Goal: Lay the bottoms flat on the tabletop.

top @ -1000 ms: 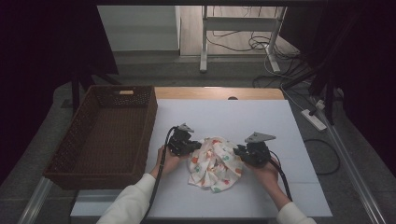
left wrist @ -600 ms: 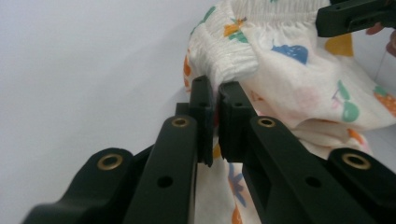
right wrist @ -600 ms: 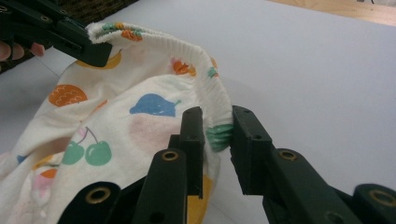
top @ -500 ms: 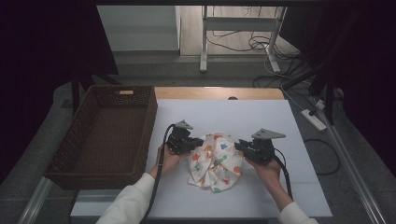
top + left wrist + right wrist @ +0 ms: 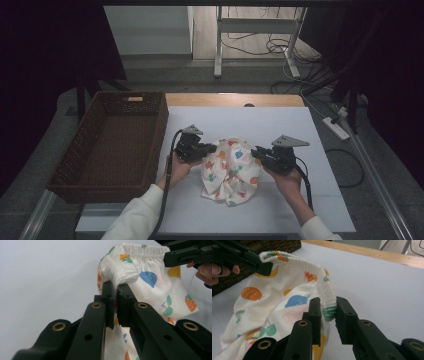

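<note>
A white garment (image 5: pixel 230 172) printed with coloured fruit hangs between my two grippers over the white table. My left gripper (image 5: pixel 214 147) is shut on the left end of its elastic waistband; in the left gripper view the jaws (image 5: pixel 115 287) pinch the gathered band of the garment (image 5: pixel 150 277). My right gripper (image 5: pixel 255 151) is shut on the other end, with the band's green-stitched fold caught between its jaws (image 5: pixel 328 302). The waistband of the garment (image 5: pixel 294 262) stretches from one gripper to the other, and the rest droops onto the table.
A dark brown wicker basket (image 5: pixel 161 125) stands along the left of the white table top (image 5: pixel 300 125). A strip of wood (image 5: pixel 235 99) edges the far side. Cables and a power strip (image 5: pixel 337 128) lie on the floor to the right.
Both grippers have risen a little with the waistband held between them, and more of the garment now hangs off the table.
</note>
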Tool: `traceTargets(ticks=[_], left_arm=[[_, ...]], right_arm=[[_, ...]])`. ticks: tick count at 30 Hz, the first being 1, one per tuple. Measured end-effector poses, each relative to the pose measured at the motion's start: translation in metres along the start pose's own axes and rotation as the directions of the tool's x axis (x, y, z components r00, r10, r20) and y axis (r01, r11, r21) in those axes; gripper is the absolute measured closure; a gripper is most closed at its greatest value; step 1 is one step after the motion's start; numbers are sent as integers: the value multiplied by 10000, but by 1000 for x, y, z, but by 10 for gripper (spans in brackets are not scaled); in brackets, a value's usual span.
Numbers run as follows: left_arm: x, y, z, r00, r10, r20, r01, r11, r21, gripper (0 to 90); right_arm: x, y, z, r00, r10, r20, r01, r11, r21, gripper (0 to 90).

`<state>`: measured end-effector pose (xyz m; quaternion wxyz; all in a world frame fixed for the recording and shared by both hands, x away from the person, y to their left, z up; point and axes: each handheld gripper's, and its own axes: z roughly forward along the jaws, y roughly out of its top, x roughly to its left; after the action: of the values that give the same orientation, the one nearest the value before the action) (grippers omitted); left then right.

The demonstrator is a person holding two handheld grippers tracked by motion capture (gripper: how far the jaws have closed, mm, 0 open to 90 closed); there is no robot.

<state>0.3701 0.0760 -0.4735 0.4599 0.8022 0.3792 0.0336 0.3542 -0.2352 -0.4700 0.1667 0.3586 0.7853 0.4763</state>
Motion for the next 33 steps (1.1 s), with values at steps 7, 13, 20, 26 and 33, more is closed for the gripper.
traceTargets(ticks=[7, 13, 20, 26, 33], left_arm=[[-3, 5, -9, 10000, 37, 87, -34, 9994, -355, 860], [-6, 9, -15, 9998, 100, 168, -91, 9985, -539, 860], [-10, 16, -25, 9994, 244, 236, -223, 9958, -885, 860], [-11, 20, -35, 9994, 235, 244, -204, 9923, -1221, 860], [-9, 24, -46, 9993, 266, 246, -226, 9882, -1515, 860]], right_arm=[[4, 12, -3, 9999, -74, -123, 69, 9993, -366, 749], [7, 18, -7, 9998, -115, -178, 105, 9984, -556, 748], [9, 27, -14, 9998, -93, -154, 78, 9954, -956, 747], [10, 38, -14, 9996, -280, -99, 266, 9924, -1205, 747], [10, 47, -18, 9996, -262, -138, 238, 9882, -1510, 747]])
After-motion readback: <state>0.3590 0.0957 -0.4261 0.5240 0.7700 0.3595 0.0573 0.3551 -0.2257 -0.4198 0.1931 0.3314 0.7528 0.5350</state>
